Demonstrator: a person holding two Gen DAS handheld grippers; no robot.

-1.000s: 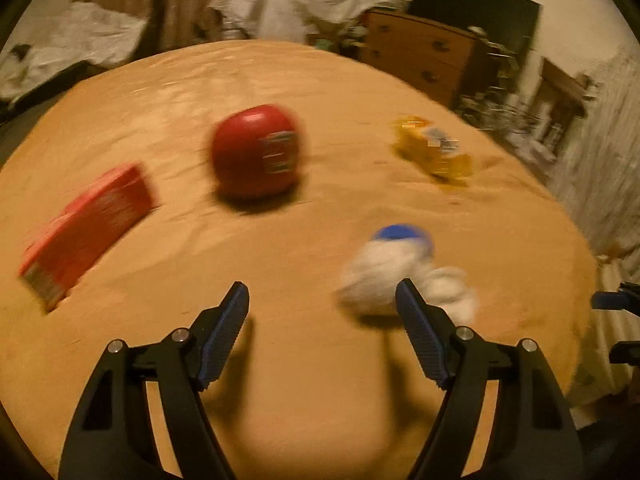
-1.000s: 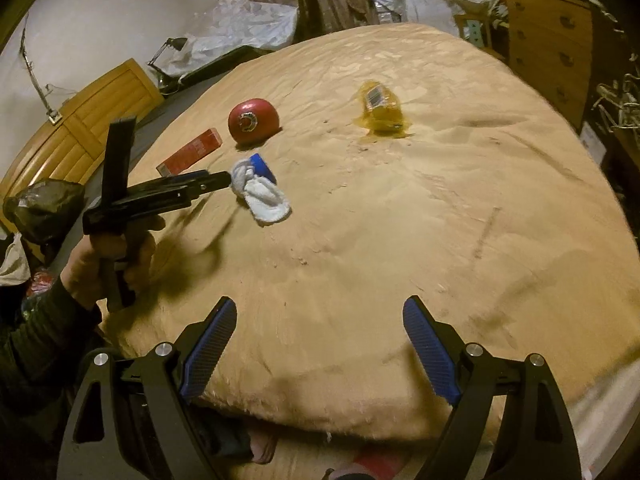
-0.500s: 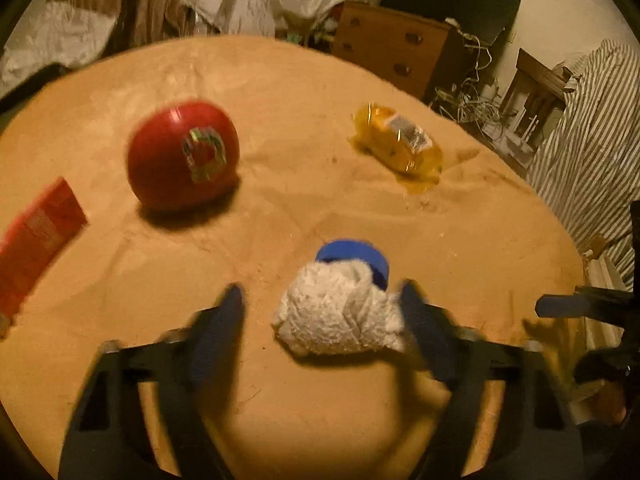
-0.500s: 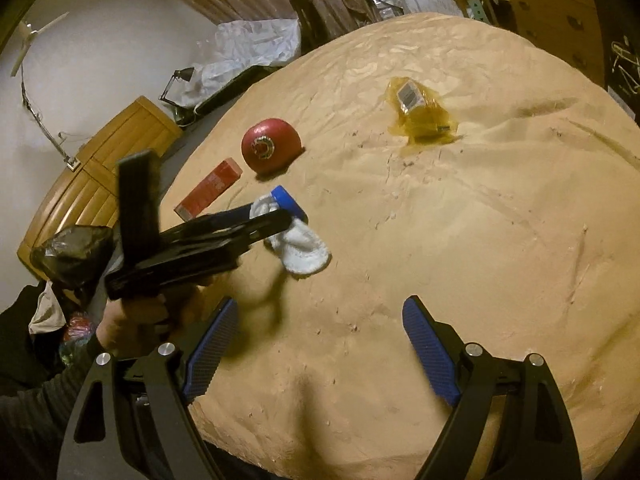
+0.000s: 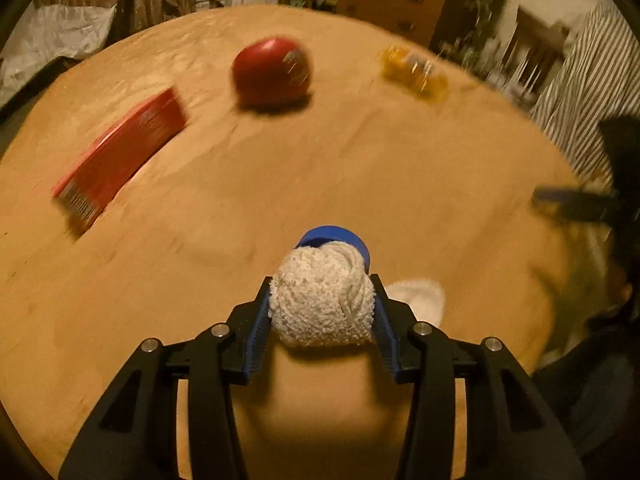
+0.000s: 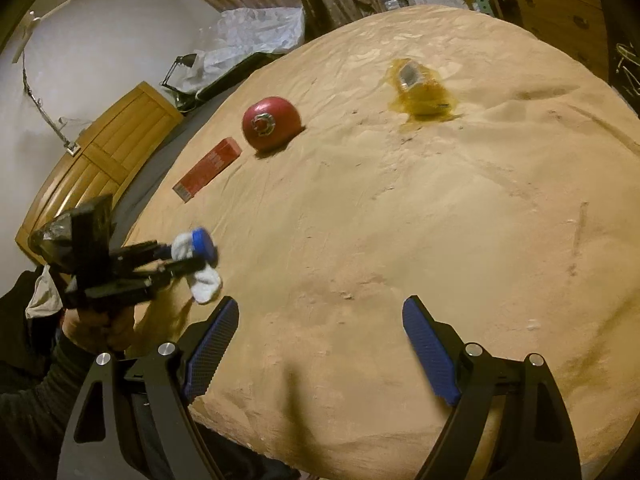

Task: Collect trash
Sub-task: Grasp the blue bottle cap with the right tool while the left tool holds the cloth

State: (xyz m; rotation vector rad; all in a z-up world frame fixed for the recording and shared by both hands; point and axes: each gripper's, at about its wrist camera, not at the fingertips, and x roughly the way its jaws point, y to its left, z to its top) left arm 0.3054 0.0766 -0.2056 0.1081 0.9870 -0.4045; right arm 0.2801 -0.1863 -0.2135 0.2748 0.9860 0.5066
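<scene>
My left gripper is shut on a balled white sock with a blue cuff and holds it off the tan bed cover, near the bed's left edge; it also shows in the right wrist view. A red flat box, a red round package and a crumpled yellow wrapper lie farther back on the bed. The right wrist view shows the box, the round package and the wrapper. My right gripper is open and empty above the bed's near edge.
The tan bed cover fills both views. A wooden dresser stands behind the bed. A wooden panel lies left of the bed. White plastic sheets are piled at the back. A striped cloth hangs at the right.
My left gripper moved onto the sock, closed on it and lifted it toward the bed's left edge. My right gripper stayed open and shifted slightly forward.
</scene>
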